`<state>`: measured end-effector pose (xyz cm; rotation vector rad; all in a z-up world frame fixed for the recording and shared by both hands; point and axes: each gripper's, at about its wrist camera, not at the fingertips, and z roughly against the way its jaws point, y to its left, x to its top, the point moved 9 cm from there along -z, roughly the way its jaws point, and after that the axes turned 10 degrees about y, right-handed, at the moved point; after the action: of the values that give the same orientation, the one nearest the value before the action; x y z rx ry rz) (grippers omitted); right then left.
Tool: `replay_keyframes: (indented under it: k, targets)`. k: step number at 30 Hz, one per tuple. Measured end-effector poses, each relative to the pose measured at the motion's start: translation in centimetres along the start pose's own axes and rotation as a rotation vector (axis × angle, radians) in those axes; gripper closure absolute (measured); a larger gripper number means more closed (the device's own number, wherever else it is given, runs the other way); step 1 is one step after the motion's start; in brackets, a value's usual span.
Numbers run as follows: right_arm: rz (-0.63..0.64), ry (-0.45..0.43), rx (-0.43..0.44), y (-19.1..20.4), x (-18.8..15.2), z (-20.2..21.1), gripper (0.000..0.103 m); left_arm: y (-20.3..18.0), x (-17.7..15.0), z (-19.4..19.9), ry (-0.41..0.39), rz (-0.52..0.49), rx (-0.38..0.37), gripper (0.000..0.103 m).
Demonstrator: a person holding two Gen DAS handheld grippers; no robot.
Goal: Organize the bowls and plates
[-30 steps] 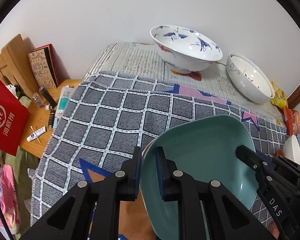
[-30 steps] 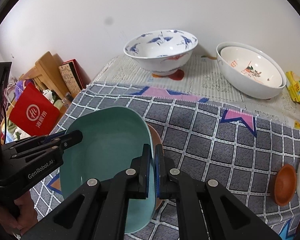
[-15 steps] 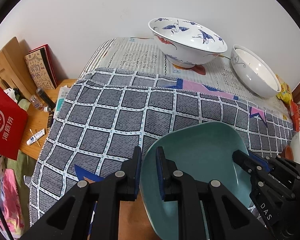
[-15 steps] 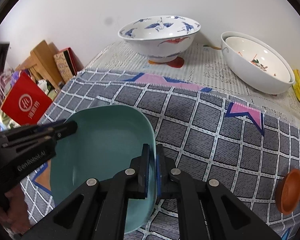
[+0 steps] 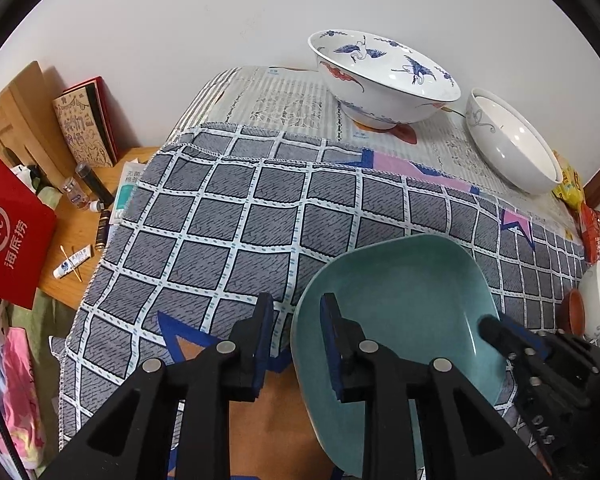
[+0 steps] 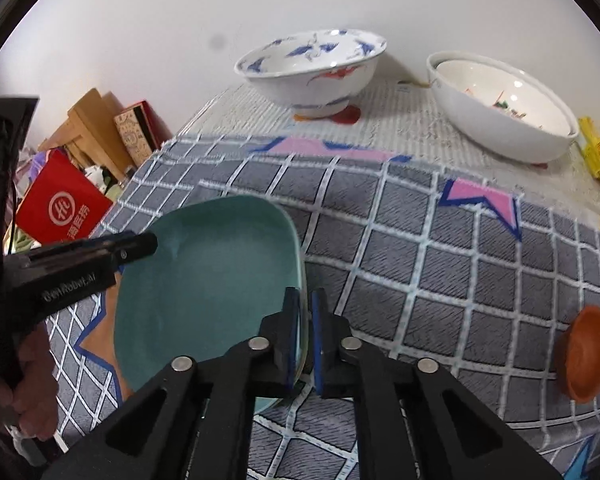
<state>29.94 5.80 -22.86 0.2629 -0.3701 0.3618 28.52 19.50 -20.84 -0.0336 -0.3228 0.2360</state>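
Both grippers pitched steeply down over teal plate. Left gripper jaws just widening, astride 9 o'clock rim, pads clear. Right gripper clamps 3 o'clock rim.

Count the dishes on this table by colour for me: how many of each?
Teal: 1, the plate
White with blue cranes: 1, the crane bowl
White: 2, the back bowl and the edge dish
Brown: 1, the small dish
Total: 5
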Motion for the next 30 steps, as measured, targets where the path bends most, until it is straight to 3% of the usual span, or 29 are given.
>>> replay_keyframes:
  k: [3, 9, 12, 18, 22, 27, 30]
  targets:
    - [0.000, 0.017, -0.004, 0.1, -0.2, -0.1, 0.096, 0.0, 0.0, 0.7, -0.010, -0.002, 0.005, 0.080]
    - [-0.011, -0.058, -0.023, -1.1, -0.3, 4.2, 0.093, -1.8, -0.3, 3.0, -0.045, -0.028, 0.000, 0.080]
    - [-0.025, -0.106, -0.045, -2.6, -1.0, 6.8, 0.081, -3.8, -0.7, 4.1, -0.062, -0.055, -0.012, 0.080]
    - [-0.102, -0.195, -0.190, -8.8, -3.8, 13.0, 0.076, -9.6, -1.7, 5.2, -0.069, -0.129, -0.038, 0.072]
    - [-0.179, -0.238, -0.286, -14.4, -7.3, 17.2, 0.073, -14.3, -2.8, 5.9, -0.082, -0.187, -0.061, 0.058]
    - [-0.280, -0.252, -0.318, -20.5, -11.8, 20.1, 0.065, -19.7, -4.4, 5.5, -0.065, -0.251, -0.082, 0.055]
    - [-0.341, -0.231, -0.343, -24.1, -14.8, 20.7, 0.065, -22.5, -5.2, 5.2, -0.059, -0.277, -0.081, 0.047]
